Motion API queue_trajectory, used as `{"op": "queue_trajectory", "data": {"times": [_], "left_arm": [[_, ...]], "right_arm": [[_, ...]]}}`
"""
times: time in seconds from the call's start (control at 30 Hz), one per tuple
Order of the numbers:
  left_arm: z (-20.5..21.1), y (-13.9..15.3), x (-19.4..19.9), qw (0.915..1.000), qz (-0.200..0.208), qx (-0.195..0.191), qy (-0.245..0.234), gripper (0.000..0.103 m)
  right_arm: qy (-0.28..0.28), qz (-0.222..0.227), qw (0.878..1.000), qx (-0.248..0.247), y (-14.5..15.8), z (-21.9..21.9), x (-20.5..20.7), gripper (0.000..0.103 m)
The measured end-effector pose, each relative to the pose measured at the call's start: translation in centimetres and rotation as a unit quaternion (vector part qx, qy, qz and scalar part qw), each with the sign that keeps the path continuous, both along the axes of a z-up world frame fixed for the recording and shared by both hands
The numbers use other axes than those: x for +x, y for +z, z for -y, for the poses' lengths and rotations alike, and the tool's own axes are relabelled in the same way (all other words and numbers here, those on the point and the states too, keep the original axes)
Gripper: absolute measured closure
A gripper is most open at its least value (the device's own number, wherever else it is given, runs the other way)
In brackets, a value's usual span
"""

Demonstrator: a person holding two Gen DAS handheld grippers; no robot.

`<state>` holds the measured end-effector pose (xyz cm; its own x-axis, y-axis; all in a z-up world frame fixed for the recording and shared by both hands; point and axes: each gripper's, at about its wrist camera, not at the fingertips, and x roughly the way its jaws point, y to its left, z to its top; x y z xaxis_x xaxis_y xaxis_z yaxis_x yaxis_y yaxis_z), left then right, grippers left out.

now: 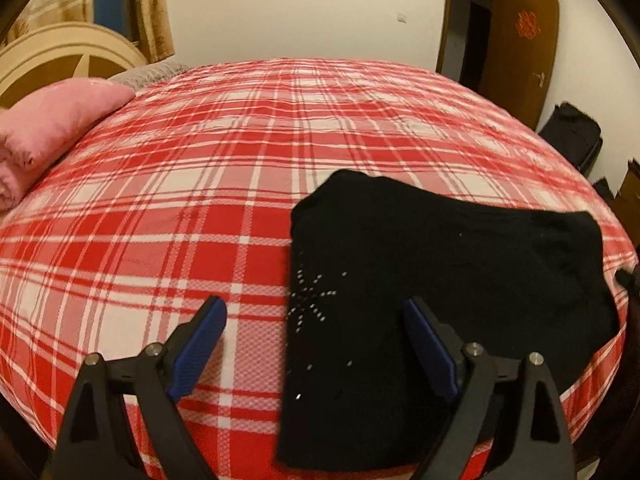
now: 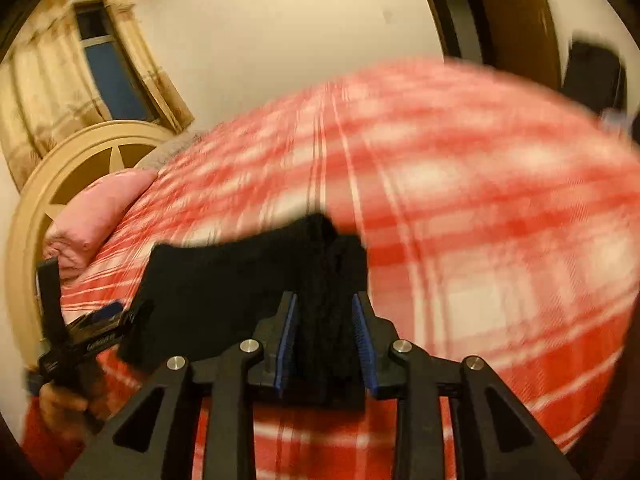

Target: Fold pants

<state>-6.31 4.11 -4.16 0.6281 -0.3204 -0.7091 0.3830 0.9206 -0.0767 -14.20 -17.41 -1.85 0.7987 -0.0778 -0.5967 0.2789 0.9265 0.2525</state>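
Black pants [image 1: 460,280] lie folded flat on the red plaid bed [image 1: 180,200], near its front right, with a starburst of small studs [image 1: 312,296] by their left edge. My left gripper [image 1: 314,306] hangs open and wide over that edge, one finger above the sheet, the other above the cloth, gripping nothing. In the right wrist view, a bunch of the black pants [image 2: 326,280] fills the narrow gap between the blue pads [image 2: 288,340] of my right gripper [image 2: 325,298]. The rest of the cloth [image 2: 208,288] trails off to the left. This view is motion-blurred.
A pink pillow [image 1: 52,124] lies at the bed's left by a cream headboard [image 1: 60,56]. A brown door [image 1: 516,52] and a dark bag [image 1: 576,136] stand at the right. A hand [image 2: 60,400] in a red sleeve holds the left gripper's body [image 2: 80,340].
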Motion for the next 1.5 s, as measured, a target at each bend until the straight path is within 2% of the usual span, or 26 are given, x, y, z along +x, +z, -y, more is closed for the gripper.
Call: {"op": "queue_trajectory", "data": {"times": [0.07,0.2,0.3,0.4,0.47,0.53,0.73,0.9,1.07,1.17,1.27,1.5], "left_arm": [[-0.6,0.1,-0.4,0.9999,0.01,-0.002,0.011,0.011],[-1.6,0.0,-0.6,0.9994,0.012,-0.004,0.033,0.011],[-2.1,-0.6,-0.4,0.999,-0.001,-0.004,0.045,0.011],[-2.4,-1.9,-0.2,0.9977,-0.037,-0.02,0.054,0.011],[-2.5,-2.3,-0.4,0.9967,-0.041,-0.03,0.063,0.011],[-2.1,-2.4,-0.6,0.9973,-0.032,-0.018,0.064,0.011],[-1.9,-2.5,-0.4,0.9971,-0.029,-0.009,0.07,0.008],[-2.1,-2.5,0.1,0.9966,-0.038,-0.005,0.073,0.003],[-2.3,-2.4,0.2,0.9965,-0.046,-0.003,0.07,0.001],[-2.1,-2.3,0.2,0.9968,-0.04,0.005,0.069,0.001],[-1.9,-2.3,0.3,0.9968,-0.038,0.009,0.07,0.001],[-1.7,-2.2,0.3,0.9964,-0.037,0.02,0.073,0.001]], "right_arm": [[0.03,0.027,0.999,-0.017,1.5,-1.4,1.1,0.073],[0.159,0.027,0.987,-0.008,2.1,-6.4,7.2,0.073],[0.243,-0.007,0.97,-0.017,0.8,-11.5,13.5,0.073],[0.302,-0.035,0.953,-0.007,-0.7,-15.4,17.5,0.073],[0.317,-0.067,0.944,-0.057,-2.5,-18.1,20.0,0.073],[0.305,-0.125,0.939,-0.102,-5.2,-19.2,22.1,0.073],[0.287,-0.123,0.947,-0.072,-6.2,-18.8,24.2,0.072],[0.28,-0.114,0.953,-0.023,-6.0,-18.1,25.0,0.071],[0.238,-0.028,0.97,0.037,-2.7,-14.0,21.0,0.069],[0.201,-0.006,0.979,0.023,-1.2,-11.3,17.7,0.069],[0.166,-0.008,0.986,-0.004,-0.7,-8.9,14.7,0.069],[0.076,-0.024,0.996,-0.037,-2.0,-4.1,9.6,0.069]]}}
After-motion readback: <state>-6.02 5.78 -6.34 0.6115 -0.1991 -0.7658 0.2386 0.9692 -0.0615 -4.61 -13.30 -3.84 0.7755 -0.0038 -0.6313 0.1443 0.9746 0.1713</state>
